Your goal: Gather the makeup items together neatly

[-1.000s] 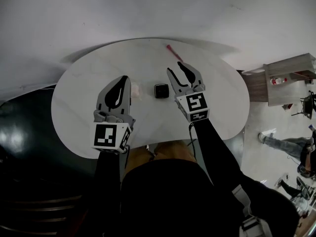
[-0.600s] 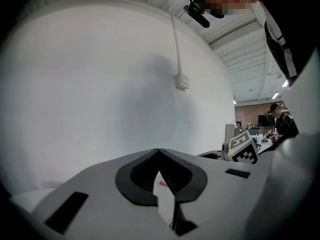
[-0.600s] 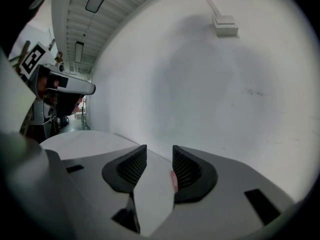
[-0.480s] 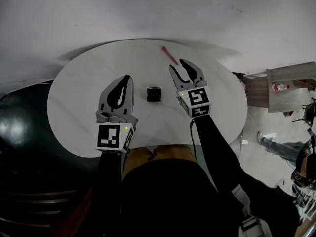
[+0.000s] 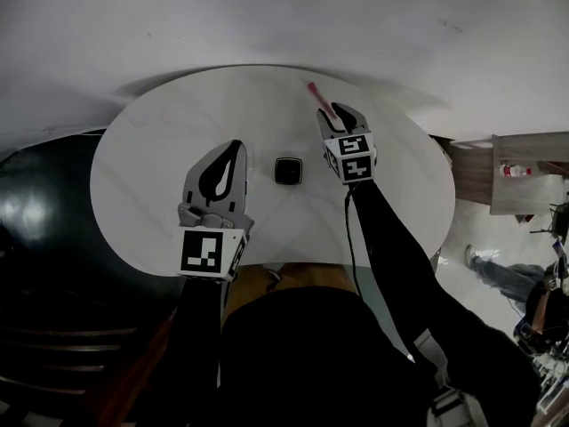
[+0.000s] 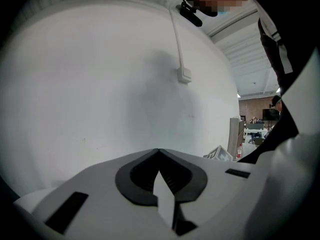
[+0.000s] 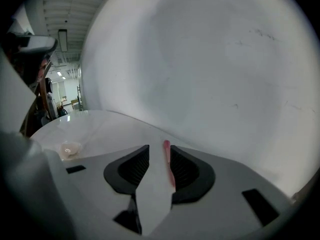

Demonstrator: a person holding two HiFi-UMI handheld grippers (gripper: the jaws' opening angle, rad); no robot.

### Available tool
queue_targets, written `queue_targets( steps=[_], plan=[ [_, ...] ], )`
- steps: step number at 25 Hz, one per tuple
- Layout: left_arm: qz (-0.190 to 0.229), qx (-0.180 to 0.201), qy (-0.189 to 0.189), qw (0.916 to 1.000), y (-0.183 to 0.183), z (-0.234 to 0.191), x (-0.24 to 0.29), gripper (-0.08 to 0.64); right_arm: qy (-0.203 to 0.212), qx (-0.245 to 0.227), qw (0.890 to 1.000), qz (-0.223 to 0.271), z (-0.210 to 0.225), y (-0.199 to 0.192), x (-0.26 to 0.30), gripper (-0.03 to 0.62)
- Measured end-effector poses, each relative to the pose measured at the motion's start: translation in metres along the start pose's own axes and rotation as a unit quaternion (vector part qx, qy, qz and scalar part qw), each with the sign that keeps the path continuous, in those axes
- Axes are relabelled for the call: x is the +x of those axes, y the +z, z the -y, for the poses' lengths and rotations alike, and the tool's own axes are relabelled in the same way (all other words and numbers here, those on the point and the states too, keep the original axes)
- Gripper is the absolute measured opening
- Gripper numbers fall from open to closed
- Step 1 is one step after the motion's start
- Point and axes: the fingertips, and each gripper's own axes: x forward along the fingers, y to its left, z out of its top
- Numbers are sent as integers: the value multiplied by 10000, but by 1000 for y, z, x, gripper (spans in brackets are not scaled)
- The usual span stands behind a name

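Observation:
A thin pink makeup stick (image 5: 315, 94) lies near the far edge of the white oval table (image 5: 160, 167). My right gripper (image 5: 336, 111) reaches over its near end. In the right gripper view the pink stick (image 7: 168, 165) runs between the two pads, close to the right one. The right gripper (image 7: 159, 149) is closing, and a gap still shows on the left side. A small black square compact (image 5: 288, 171) sits mid-table between the grippers. My left gripper (image 5: 232, 149) hovers left of it, and the left gripper (image 6: 159, 152) is shut and empty.
A pale round puff (image 7: 70, 149) rests on the table to the left of the right gripper. A white wall stands just behind the table. A wooden shelf (image 5: 533, 172) and a person (image 5: 511, 278) are off to the right, beyond the table edge.
My right gripper has moved forward to the pink stick and its jaws have narrowed around it. The left gripper has stayed about where it was.

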Motion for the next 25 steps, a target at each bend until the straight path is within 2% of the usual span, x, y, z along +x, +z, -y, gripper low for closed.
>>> queue_targets(
  steps=[4, 8, 10, 16, 17, 18, 25],
  plan=[
    [-93, -7, 156, 9998, -6, -12, -7, 14, 2, -20, 9996, -265, 9, -14, 21, 146],
    [-187, -1, 284, 9994, -10, -23, -14, 14, 50, 151, 9983, -564, 18, -32, 31, 152],
    [-214, 7, 337, 9992, -12, -28, -18, 14, 126, 121, 9976, -665, 17, -38, 35, 181],
    [-247, -20, 436, 9987, -18, -36, -25, 14, 153, 52, 9959, -889, 19, -45, 45, 186],
    [-243, -19, 442, 9987, -18, -37, -25, 14, 147, 23, 9955, -936, 19, -47, 45, 170],
    [-238, -23, 446, 9987, -18, -37, -25, 14, 131, 1, 9953, -964, 21, -47, 45, 63],
    [-190, -10, 409, 9990, -17, -39, -28, 14, 33, 255, 9969, -740, 24, -36, 29, 61]
  ],
)
